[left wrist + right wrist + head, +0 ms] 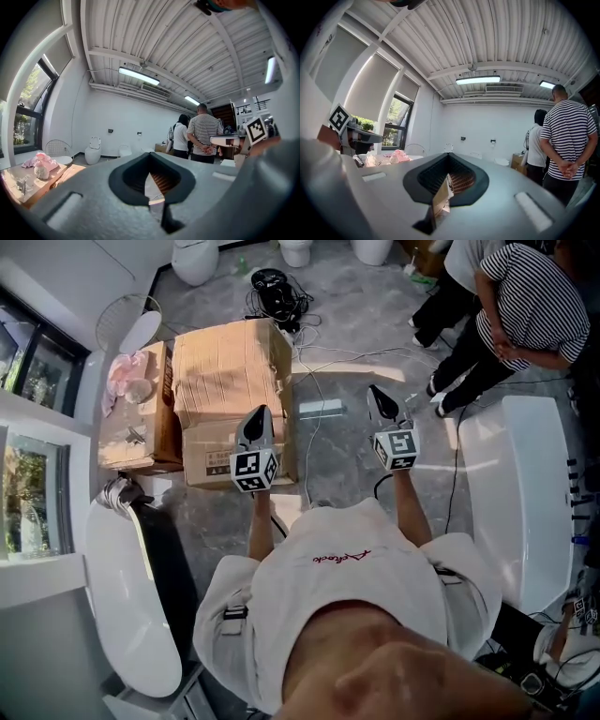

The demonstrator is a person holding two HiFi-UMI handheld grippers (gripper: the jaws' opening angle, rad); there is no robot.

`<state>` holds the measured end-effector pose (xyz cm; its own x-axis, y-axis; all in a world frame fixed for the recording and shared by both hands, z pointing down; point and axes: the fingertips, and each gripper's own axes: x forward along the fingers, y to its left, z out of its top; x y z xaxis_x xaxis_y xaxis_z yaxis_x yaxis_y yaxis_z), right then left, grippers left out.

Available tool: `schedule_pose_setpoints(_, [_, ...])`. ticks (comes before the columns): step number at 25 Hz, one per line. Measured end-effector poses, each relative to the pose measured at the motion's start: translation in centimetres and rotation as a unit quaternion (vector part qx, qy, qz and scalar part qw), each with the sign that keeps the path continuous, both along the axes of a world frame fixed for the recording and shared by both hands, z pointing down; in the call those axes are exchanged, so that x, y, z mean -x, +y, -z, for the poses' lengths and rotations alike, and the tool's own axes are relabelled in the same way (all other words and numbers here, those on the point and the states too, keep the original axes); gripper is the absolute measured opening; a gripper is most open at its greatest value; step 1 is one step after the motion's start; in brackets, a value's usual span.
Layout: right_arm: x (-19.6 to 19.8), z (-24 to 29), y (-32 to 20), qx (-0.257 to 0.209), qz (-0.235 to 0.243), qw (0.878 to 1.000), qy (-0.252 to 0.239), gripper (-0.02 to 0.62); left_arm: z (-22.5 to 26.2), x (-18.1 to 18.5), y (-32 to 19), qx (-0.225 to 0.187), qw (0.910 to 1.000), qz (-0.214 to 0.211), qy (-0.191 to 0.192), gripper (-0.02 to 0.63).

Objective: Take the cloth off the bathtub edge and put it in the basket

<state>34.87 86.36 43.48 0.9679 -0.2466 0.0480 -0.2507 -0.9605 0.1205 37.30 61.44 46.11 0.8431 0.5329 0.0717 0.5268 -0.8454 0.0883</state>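
Both grippers are held level above the floor, side by side, pointing at the cardboard boxes. My left gripper is shut with nothing in it. My right gripper is shut and empty too. A crumpled grey patterned cloth lies at the end of the white bathtub at lower left, well left of my left gripper. A white wire basket stands by the window at far left. A pink cloth lies on a box.
Two cardboard boxes stand straight ahead. A second white bathtub is at the right. Two people stand at the back right. Cables run over the grey floor, and toilets line the far wall.
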Motion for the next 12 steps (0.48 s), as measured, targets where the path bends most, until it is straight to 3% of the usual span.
schedule_pose_setpoints(12, [-2.3, -0.5, -0.6, 0.019, 0.01, 1.0, -0.008, 0.005, -1.6, -1.5, -0.6, 0.007, 0.9997, 0.014, -0.018, 0.0])
